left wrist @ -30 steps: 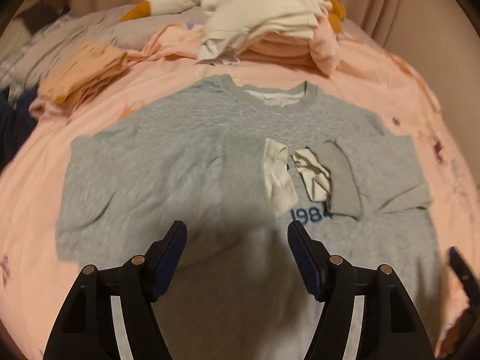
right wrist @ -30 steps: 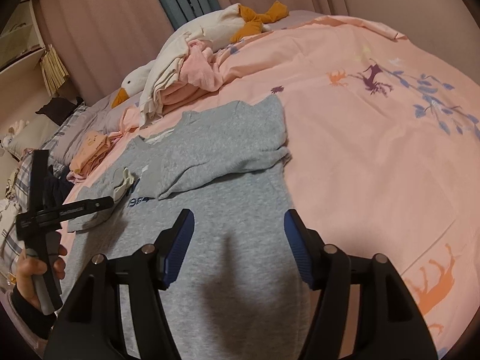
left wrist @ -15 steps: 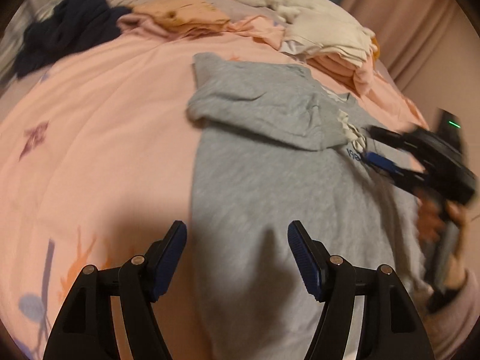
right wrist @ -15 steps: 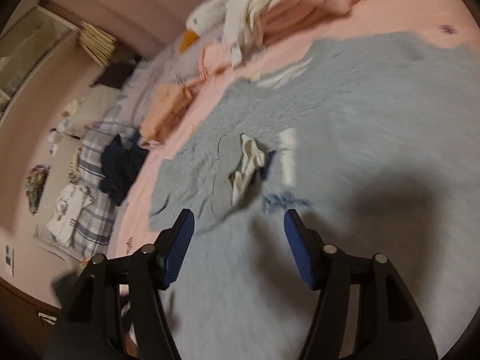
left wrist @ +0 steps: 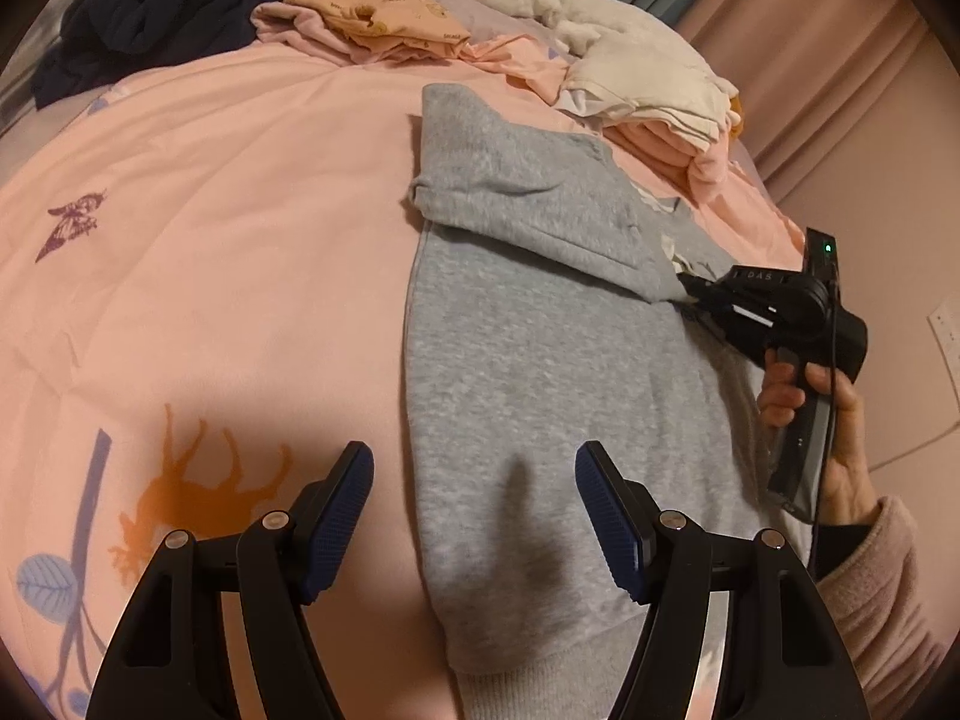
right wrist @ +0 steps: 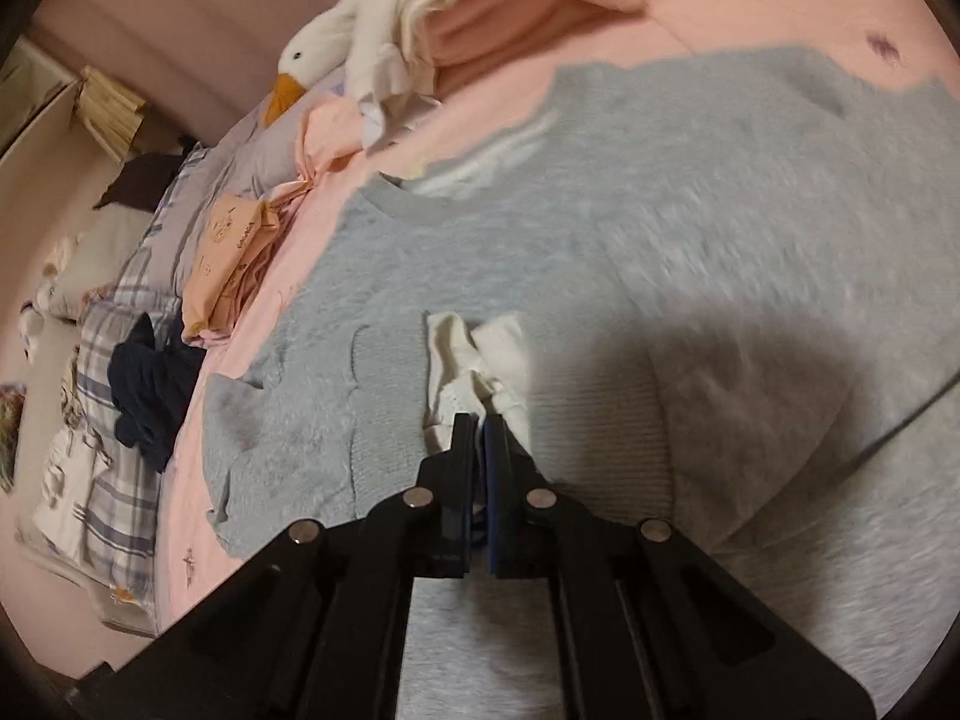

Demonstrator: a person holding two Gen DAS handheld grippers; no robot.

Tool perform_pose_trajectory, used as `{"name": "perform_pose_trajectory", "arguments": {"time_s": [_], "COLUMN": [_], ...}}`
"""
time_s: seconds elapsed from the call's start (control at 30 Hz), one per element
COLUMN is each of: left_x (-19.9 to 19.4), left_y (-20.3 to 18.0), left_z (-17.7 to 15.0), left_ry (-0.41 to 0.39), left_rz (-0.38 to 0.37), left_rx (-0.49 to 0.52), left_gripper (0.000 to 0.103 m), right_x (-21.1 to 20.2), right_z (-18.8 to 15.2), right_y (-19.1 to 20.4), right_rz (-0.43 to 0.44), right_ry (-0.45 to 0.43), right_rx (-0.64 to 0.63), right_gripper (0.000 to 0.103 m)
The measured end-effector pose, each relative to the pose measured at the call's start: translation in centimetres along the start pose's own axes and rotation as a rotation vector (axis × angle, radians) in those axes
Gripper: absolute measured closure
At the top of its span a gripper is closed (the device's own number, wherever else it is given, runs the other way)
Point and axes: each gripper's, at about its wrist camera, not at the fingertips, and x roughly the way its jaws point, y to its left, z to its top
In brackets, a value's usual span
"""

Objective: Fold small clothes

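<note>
The right gripper [right wrist: 480, 429], jaws pressed together, pinches a white sock [right wrist: 465, 360] lying on a grey sweatshirt [left wrist: 528, 360]; the left gripper [left wrist: 474, 510] hovers wide open, empty.

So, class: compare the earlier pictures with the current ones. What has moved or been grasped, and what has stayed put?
The right tool swung across to the small white cloth on the grey sweatshirt and snapped shut, apparently pinching its near edge. The left tool shifted to the sweatshirt's left edge, jaws unchanged and open. The sweatshirt, goose toy and clothes pile stayed put.
</note>
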Motion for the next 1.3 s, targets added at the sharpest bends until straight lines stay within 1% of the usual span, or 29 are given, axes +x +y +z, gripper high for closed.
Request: {"name": "perform_pose_trajectory", "arguments": {"time_s": [0.03, 0.07, 0.1, 0.13, 0.17, 0.2, 0.23, 0.27, 0.3, 0.33, 0.4, 0.43, 0.47, 0.5, 0.57, 0.6, 0.63, 0.7, 0.73, 0.77, 0.87, 0.97, 1.03, 1.1, 1.13, 1.17, 1.23, 1.27, 1.3], "left_x": [0.0, 0.0, 0.0, 0.0, 0.0, -0.1, 0.0, 0.1, 0.0, 0.0, -0.2, -0.3, -0.4, -0.4, -0.4, -0.4, -0.2, -0.1, 0.1, 0.1, 0.4, 0.8, 1.1, 1.5, 1.6, 1.8, 2.0, 2.1, 2.3], "left_y": [0.0, 0.0, 0.0, 0.1, 0.1, 0.2, 0.2, 0.1, 0.2, 0.0, -0.3, -0.4, -0.5, -0.5, -0.3, -0.1, 0.0, 0.0, -0.1, -0.2, -0.3, -0.3, -0.2, -0.1, 0.0, 0.0, 0.1, 0.2, 0.3], "left_z": [-0.1, -0.1, -0.2, -0.2, -0.2, -0.3, -0.4, -0.4, -0.6, -0.6, -0.9, -1.1, -1.1, -1.2, -1.2, -1.2, -1.0, -0.6, -0.4, 0.0, 1.0, 1.7, 2.1, 2.4, 2.5, 2.6, 2.6, 2.7, 2.7], "left_ry": [0.003, 0.008, 0.011, 0.013, 0.014, 0.015, 0.017, 0.020, 0.020, 0.020, 0.019, 0.020, 0.024, 0.027, 0.029, 0.030, 0.031, 0.029, 0.026, 0.021, 0.009, 0.011, 0.014, 0.019, 0.021, 0.024, 0.030, 0.034, 0.038], "left_rz": [0.007, 0.016, 0.019, 0.018, 0.019, 0.018, 0.015, 0.012, 0.013, 0.014, 0.010, 0.011, 0.013, 0.016, 0.020, 0.016, 0.004, 0.000, 0.002, -0.004, -0.019, -0.030, -0.037, -0.046, -0.052, -0.060, -0.070, -0.072, -0.074], "left_rx": [0.003, 0.007, 0.010, 0.011, 0.011, 0.009, 0.007, 0.004, 0.003, 0.006, 0.019, 0.025, 0.031, 0.036, 0.034, 0.030, 0.025, 0.023, 0.025, 0.028, 0.033, 0.036, 0.033, 0.026, 0.022, 0.018, 0.014, 0.011, 0.007], "left_gripper": [0.034, 0.034, 0.034, 0.034, 0.034, 0.034, 0.034, 0.034, 0.034, 0.034, 0.034, 0.034, 0.034, 0.034, 0.034, 0.034, 0.034, 0.034, 0.034, 0.034, 0.034, 0.034, 0.034, 0.034, 0.034, 0.034, 0.034, 0.034, 0.034], "right_x": [0.2, 0.3, -0.2, -0.9, -1.9, -2.4, -3.0, -3.1, -2.9, -1.9, 0.0, 1.0, 1.4, 1.4, 1.0, 0.8, 0.3, -0.1, 0.0, 0.5, 2.5, 5.0, 6.7, 8.3, 9.2, 9.8, 10.1, 10.3, 10.3], "right_z": [0.0, -0.1, -0.1, -0.2, -0.4, -0.5, -0.8, -1.0, -0.9, -1.1, -1.5, -1.7, -2.0, -2.0, -2.0, -2.1, -2.3, -2.4, -2.2, -1.8, -0.5, 1.1, 2.2, 3.0, 3.3, 3.4, 3.0, 2.8, 2.4], "right_y": [0.2, 0.6, 0.9, 1.2, 2.2, 2.5, 3.4, 4.0, 4.1, 4.4, 4.9, 5.1, 5.3, 5.6, 6.5, 7.0, 7.9, 9.0, 9.8, 10.6, 12.2, 13.8, 14.9, 15.2, 15.1, 15.1, 14.9, 14.9, 14.7], "right_rz": [-0.001, -0.020, -0.051, -0.077, -0.108, -0.121, -0.116, -0.065, -0.036, -0.021, -0.034, -0.056, -0.107, -0.116, -0.167, -0.177, -0.171, -0.122, -0.095, -0.086, -0.075, -0.111, -0.136, -0.126, -0.109, -0.102, -0.135, -0.132, -0.112], "right_ry": [0.017, 0.039, 0.029, 0.008, -0.036, -0.063, -0.099, -0.108, -0.096, -0.056, -0.007, 0.022, 0.013, 0.007, 0.011, 0.003, -0.018, -0.031, -0.031, -0.031, -0.005, 0.018, 0.019, 0.071, 0.116, 0.144, 0.169, 0.184, 0.196], "right_rx": [-0.018, -0.040, -0.059, -0.085, -0.129, -0.154, -0.190, -0.212, -0.219, -0.229, -0.263, -0.296, -0.328, -0.333, -0.342, -0.363, -0.413, -0.481, -0.510, -0.538, -0.593, -0.654, -0.719, -0.745, -0.748, -0.757, -0.804, -0.814, -0.826], "right_gripper": [0.096, 0.098, 0.098, 0.096, 0.091, 0.091, 0.091, 0.091, 0.091, 0.091, 0.090, 0.094, 0.097, 0.097, 0.093, 0.088, 0.083, 0.071, 0.063, 0.061, 0.062, 0.062, 0.057, 0.053, 0.052, 0.052, 0.052, 0.062, 0.074]}}
